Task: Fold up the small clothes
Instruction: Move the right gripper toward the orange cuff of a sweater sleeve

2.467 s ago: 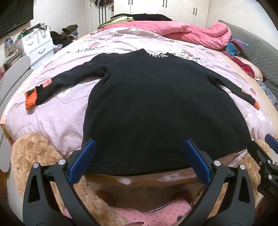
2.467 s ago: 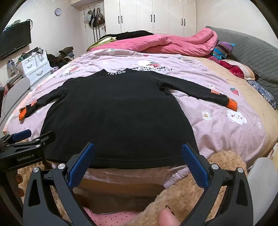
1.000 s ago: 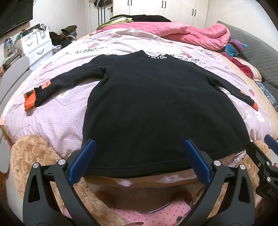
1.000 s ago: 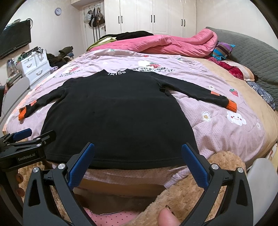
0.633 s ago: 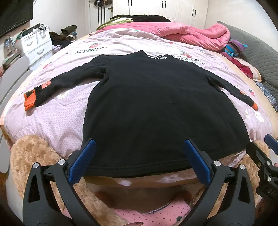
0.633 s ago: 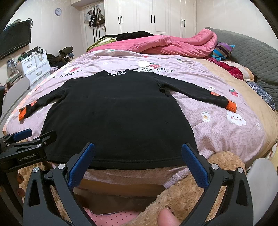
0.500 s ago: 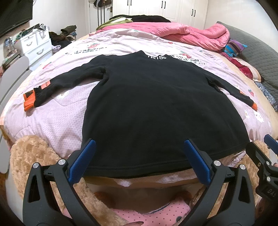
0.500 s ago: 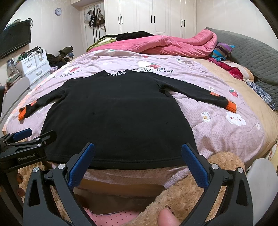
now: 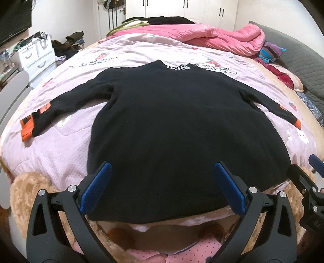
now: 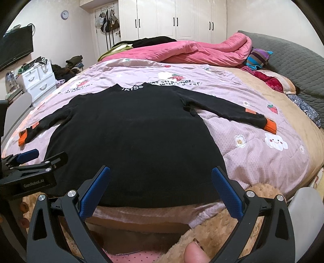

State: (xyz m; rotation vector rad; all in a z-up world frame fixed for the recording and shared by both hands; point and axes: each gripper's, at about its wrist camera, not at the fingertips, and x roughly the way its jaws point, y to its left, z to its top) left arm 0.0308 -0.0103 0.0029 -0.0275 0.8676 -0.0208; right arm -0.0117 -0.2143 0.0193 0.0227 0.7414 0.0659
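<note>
A wide bed (image 10: 283, 153) covered by a lilac quilt (image 9: 66, 141) with cartoon prints is filling both views, and a pink duvet (image 10: 192, 52) is lying bunched at its far end beside a grey padded headboard (image 10: 293, 58). White wardrobes (image 10: 176, 18) are standing behind the bed, and a white drawer unit (image 10: 38, 79) is sitting off to the left. A black long-sleeved sweater (image 9: 178, 129) is lying flat on the quilt with both sleeves stretched outward, its hem at the near edge of the bed and its white-lettered collar (image 10: 132, 88) pointing away. Orange cuffs are showing at the sleeve ends, one on the left (image 9: 27, 127) and one on the right (image 10: 270, 125). A tan plush toy (image 10: 218, 228) is lying just below the hem. The left gripper (image 9: 162, 188) is hovering over the hem with its blue-padded jaws spread wide, holding nothing. The right gripper (image 10: 161, 187) is hanging likewise, spread and empty, above the hem. A thumb tip (image 10: 195, 252) is showing at the bottom of the right wrist view.
</note>
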